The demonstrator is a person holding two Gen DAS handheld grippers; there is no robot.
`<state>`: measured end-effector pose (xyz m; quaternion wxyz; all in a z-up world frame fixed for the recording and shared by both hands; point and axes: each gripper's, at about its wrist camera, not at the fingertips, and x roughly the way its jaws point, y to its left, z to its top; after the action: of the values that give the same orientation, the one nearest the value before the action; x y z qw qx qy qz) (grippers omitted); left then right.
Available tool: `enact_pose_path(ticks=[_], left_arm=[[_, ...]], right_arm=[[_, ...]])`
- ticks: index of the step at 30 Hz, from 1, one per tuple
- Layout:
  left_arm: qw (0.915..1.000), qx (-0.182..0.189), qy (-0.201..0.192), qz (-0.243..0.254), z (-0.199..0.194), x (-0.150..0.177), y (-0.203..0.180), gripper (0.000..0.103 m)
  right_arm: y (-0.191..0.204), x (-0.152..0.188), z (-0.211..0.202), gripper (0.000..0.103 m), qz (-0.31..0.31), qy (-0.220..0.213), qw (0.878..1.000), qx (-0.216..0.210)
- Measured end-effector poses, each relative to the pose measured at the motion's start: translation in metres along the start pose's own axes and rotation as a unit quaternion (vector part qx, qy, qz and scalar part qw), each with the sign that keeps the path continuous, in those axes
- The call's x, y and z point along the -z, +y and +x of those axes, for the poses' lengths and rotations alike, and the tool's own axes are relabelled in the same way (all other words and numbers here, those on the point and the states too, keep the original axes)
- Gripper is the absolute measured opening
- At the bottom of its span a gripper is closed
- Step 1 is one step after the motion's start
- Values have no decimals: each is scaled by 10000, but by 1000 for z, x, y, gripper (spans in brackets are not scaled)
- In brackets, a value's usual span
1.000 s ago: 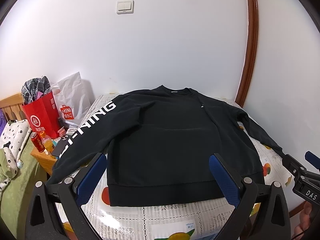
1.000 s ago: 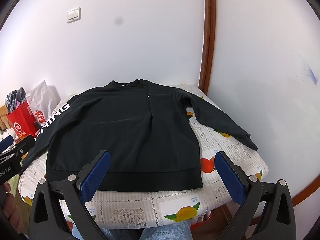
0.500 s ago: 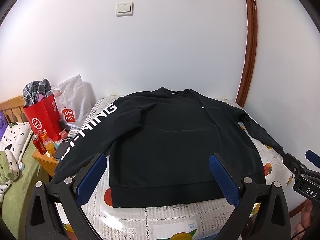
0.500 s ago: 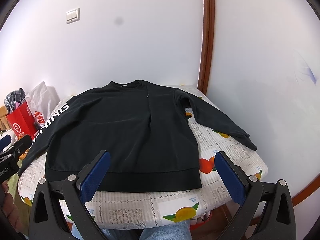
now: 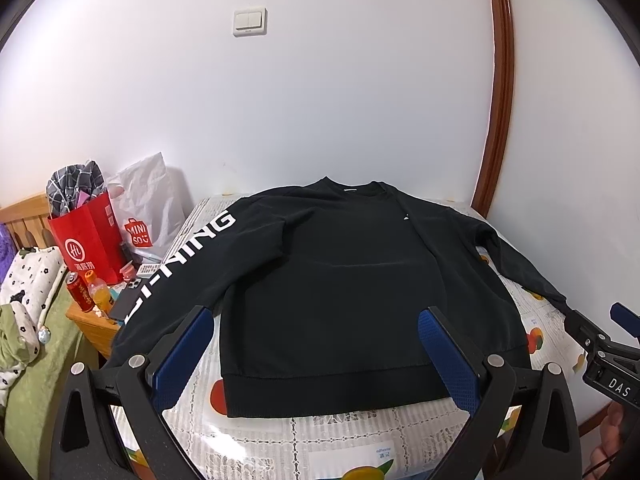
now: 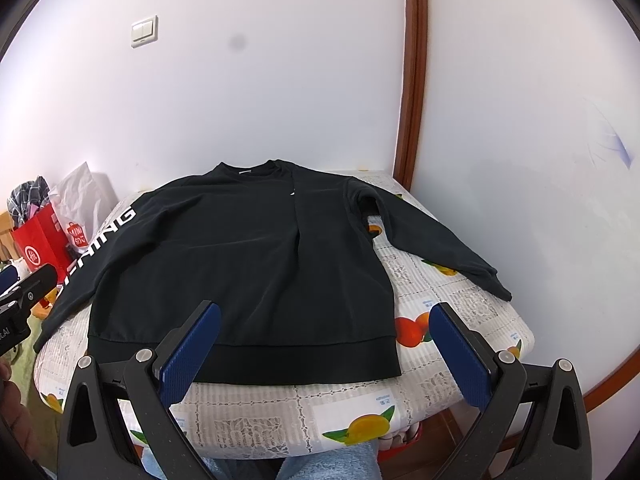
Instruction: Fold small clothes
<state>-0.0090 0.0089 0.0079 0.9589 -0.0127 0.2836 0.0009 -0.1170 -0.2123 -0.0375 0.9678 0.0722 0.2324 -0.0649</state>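
1. My left hand-held gripper (image 5: 316, 354) sits nearest the lens, its blue pads spread wide apart with nothing between them. It hangs above the near edge of the table, not touching the cloth.
2. My right hand-held gripper (image 6: 325, 350) is in the same state: spread wide, empty, over the near table edge. In the left wrist view I also see it at the far right edge, just beside the tip of one sleeve; I cannot tell whether it touches.
3. Below the right gripper, a strip of light blue trouser fabric (image 6: 352, 460) shows at the bottom edge, belonging to the person holding the rig.
4. The table (image 6: 280, 412) carries a white lace-patterned cover printed with oranges.
5. A black sweatshirt (image 5: 340, 280) lies flat and face up on the table, hem toward me, collar toward the wall. Both sleeves are spread outward. The sleeve on my left bears white lettering and its cuff hangs over the table edge; the other sleeve ends near the right edge.
6. Beyond the left table edge stands a low wooden nightstand (image 5: 90, 322) with a red can, an orange bottle and a phone on it.
7. Behind those, a red paper bag (image 5: 90, 240) and a white shopping bag (image 5: 148, 204) stand against the wall.
8. On the white wall, a light switch (image 5: 250, 22).
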Motion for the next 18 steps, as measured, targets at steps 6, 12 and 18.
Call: enact_pose_path(ticks=[6, 12, 18], left_arm=[[10000, -41, -41, -21, -3, 0, 0, 103], [9999, -107, 9, -10, -2, -1, 0, 103], [10000, -24, 81, -25, 5, -3, 0, 103]], right_arm=[[-2, 0, 2, 102, 9, 12, 10000, 6], [-2, 1, 1, 102, 20, -5, 10000, -28], [-2, -1, 5, 102, 52, 12, 10000, -5]])
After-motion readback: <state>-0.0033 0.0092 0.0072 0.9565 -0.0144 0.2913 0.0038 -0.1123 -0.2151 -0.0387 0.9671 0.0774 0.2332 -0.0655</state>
